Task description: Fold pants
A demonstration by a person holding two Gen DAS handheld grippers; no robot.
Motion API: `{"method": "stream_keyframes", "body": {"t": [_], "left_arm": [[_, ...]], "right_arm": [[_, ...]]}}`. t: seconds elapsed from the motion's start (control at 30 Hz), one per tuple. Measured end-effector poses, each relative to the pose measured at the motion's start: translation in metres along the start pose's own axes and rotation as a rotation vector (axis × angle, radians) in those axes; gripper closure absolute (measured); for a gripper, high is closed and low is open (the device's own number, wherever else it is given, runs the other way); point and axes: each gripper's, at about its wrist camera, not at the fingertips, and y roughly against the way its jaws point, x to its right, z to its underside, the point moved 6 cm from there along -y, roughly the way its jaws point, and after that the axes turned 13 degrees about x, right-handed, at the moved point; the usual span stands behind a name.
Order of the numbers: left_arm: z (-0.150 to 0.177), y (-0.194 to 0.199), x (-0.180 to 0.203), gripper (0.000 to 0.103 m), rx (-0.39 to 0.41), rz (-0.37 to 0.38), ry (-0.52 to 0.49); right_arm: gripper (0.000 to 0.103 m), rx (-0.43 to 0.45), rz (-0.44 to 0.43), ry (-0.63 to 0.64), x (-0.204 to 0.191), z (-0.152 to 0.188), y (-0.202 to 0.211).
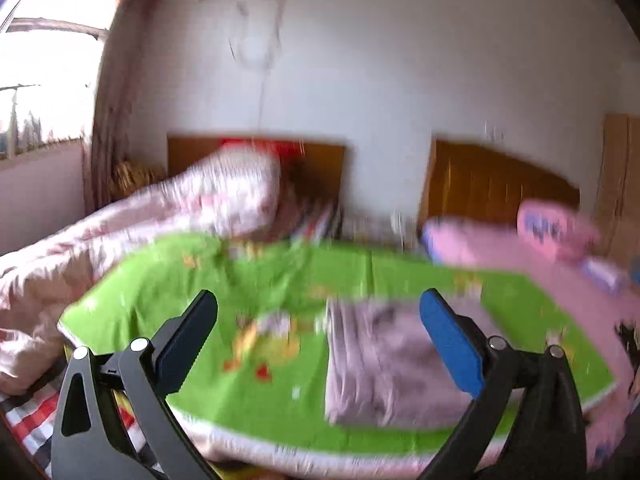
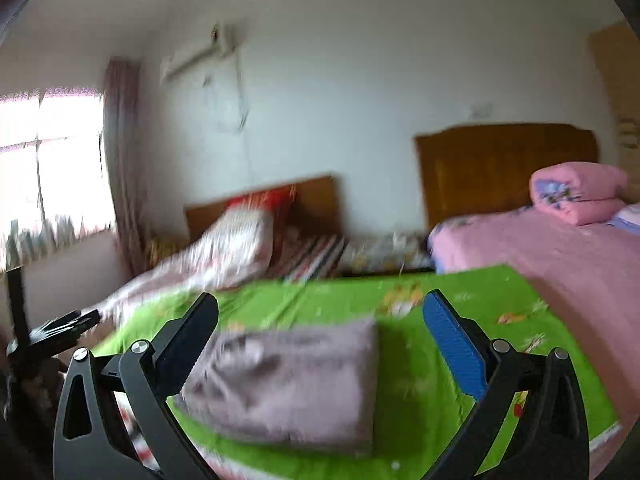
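Folded pants [image 2: 288, 384] lie crosswise on green quilt [image 2: 420, 380]; both grippers [image 1: 320, 344] [image 2: 320, 344] released.

We can read no text, label, brand, number or sign in either view; both are smeared by motion blur. The green blanket [image 2: 404, 364] carries small cartoon prints in yellow, orange and red, but we make out no letters among them. The rolled pink quilt [image 2: 576, 196], in front of the wooden headboard [image 2: 500, 164] behind that blanket, has a purple-and-dark printed patch too blurred for us to tell whether it holds writing. The wall air conditioner [image 2: 196, 56], high above the blanket, shows no legible badge.
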Motion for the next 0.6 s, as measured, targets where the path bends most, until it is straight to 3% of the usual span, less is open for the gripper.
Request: {"method": "stream_keyframes", "body": {"t": [0.07,0.13,0.23,0.4,0.47,0.6], "left_arm": [[-0.009,0.002,0.011,0.002,0.045,0.013,-0.024],[-0.004,-0.001,0.025,0.002,0.05,0.052,-0.035],[0.027,-0.004,0.052,0.002,-0.003,0.09,-0.074],[0.093,-0.017,0.086,0.002,-0.18,0.147,-0.161],[0.112,-0.02,0.093,0.002,-0.241,0.152,-0.179],[0.131,-0.016,0.101,0.002,-0.28,0.163,-0.197]], "right_arm": [[0.004,0.016,0.04,-0.007,0.003,0.002,0.002],[0.004,-0.061,0.045,-0.027,0.003,0.024,-0.005],[0.004,-0.247,0.055,0.04,-0.001,0.071,-0.014],[0.004,-0.413,0.051,0.079,-0.004,0.126,-0.008],[0.004,-0.451,0.055,0.099,-0.006,0.137,-0.002],[0.004,-0.42,0.05,0.078,-0.007,0.135,0.002]]}}
